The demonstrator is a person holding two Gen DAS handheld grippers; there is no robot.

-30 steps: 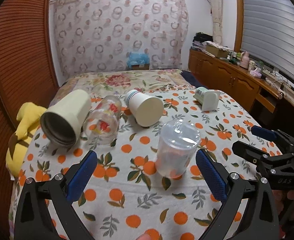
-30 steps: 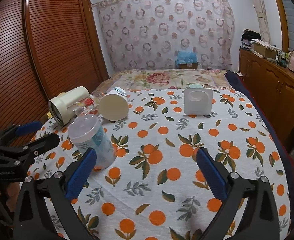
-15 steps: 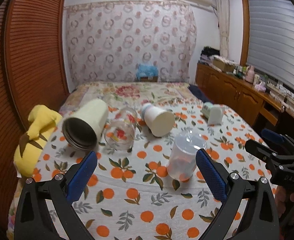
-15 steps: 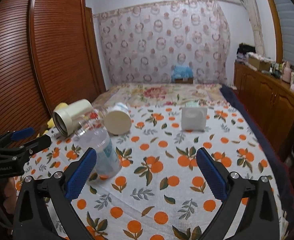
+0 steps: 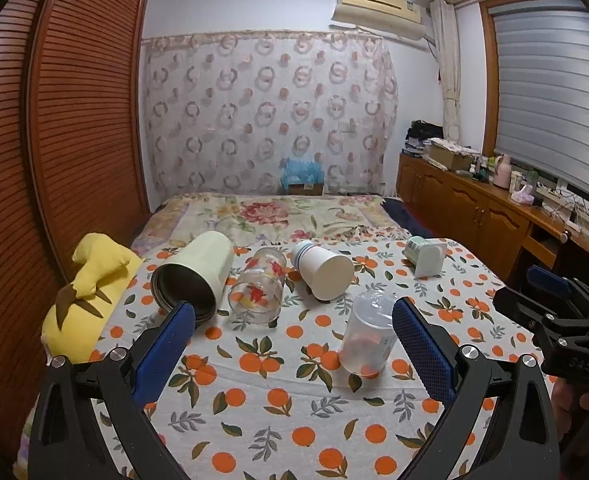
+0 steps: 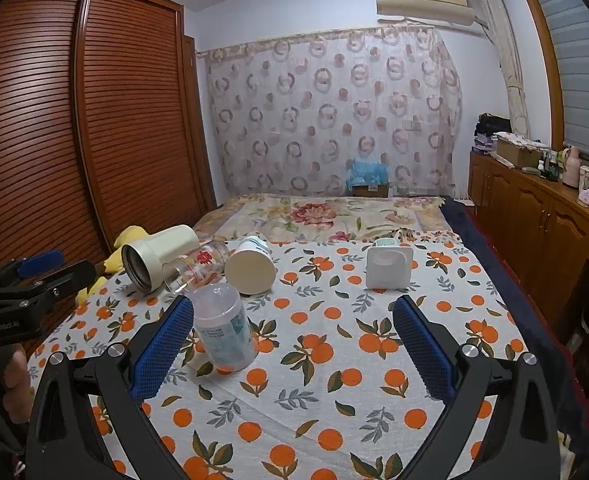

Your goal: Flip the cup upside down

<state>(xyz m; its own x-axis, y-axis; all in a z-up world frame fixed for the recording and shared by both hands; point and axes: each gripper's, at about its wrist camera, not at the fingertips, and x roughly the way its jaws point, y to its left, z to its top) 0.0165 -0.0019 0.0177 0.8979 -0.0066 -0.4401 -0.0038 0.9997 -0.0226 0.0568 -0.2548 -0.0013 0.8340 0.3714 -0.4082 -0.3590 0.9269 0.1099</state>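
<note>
A clear plastic cup (image 5: 368, 334) stands upside down, mouth on the orange-print cloth (image 5: 278, 408); it also shows in the right wrist view (image 6: 225, 327). My left gripper (image 5: 290, 350) is open and empty, back from the cup, which sits just inside its right finger. My right gripper (image 6: 292, 346) is open and empty, with the cup beside its left finger. Each gripper shows at the edge of the other's view: the right gripper (image 5: 554, 300) and the left gripper (image 6: 26, 276).
Behind the cup lie a cream tumbler (image 5: 194, 276), a printed glass (image 5: 258, 286), a white paper cup (image 5: 324, 272) and a white square-based cup (image 5: 424, 254), all on their sides. A yellow plush (image 5: 88, 288) lies at the left edge. Wooden cabinets (image 5: 474, 216) run along the right.
Both grippers have pulled back and risen, so the cups look smaller and farther. The clear cup stays upside down on the cloth. Both grippers stay open.
</note>
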